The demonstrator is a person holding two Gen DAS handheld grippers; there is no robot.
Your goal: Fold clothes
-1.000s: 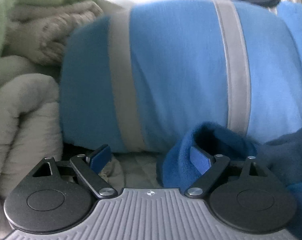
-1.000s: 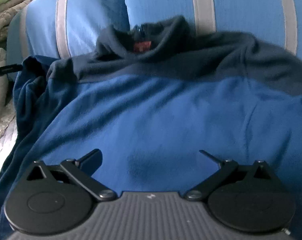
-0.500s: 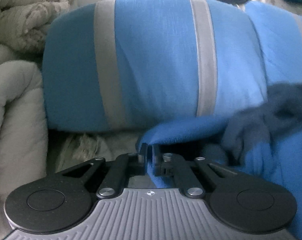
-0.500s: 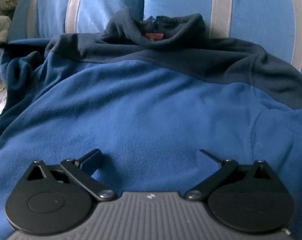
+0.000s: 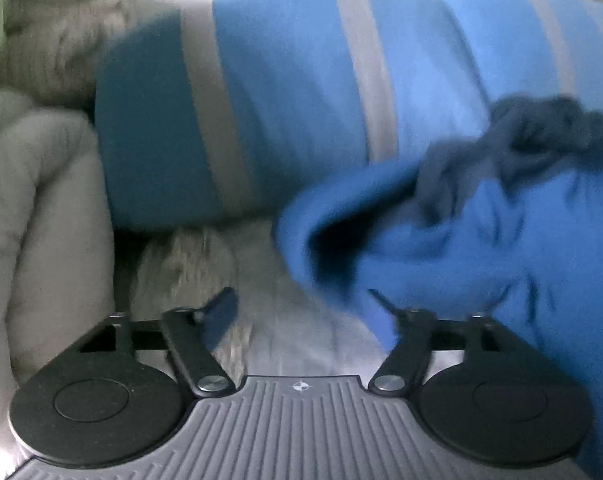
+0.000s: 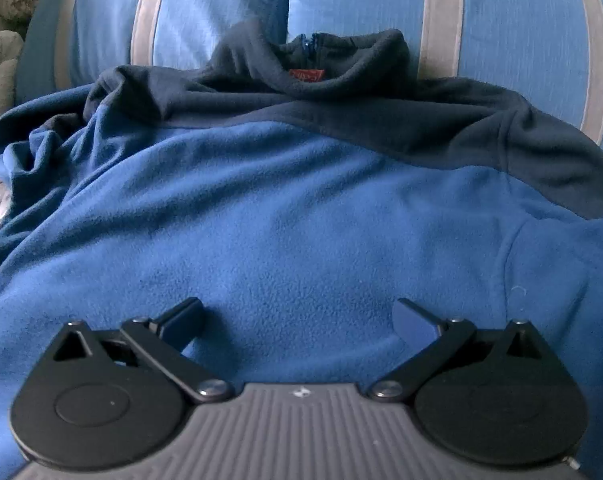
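Closest to us, the right hand-held gripper (image 6: 297, 316) stands wide open with nothing between its fingers, low over the fleece pullover (image 6: 281, 216); whether it touches the cloth we cannot tell. The left hand-held gripper (image 5: 301, 306) is spread wide too and grips nothing; a bunched blue fold of the pullover (image 5: 441, 240), sleeve or side edge we cannot tell in the blur, lies just beyond and over its right finger, with pale bedding (image 5: 301, 320) beneath.

We judge the fleece soft, light and limp, thick enough to bunch, not slippery. It should be taken at an edge or cuff, pinching a single fold, and never mid-panel where layers drag together.

Further out, the pullover's blue body lies spread flat, its dark collar (image 6: 313, 64) farthest from us, resting against the striped blue pillows (image 6: 501, 20). Off to the left sit folded quilts (image 5: 41, 184).
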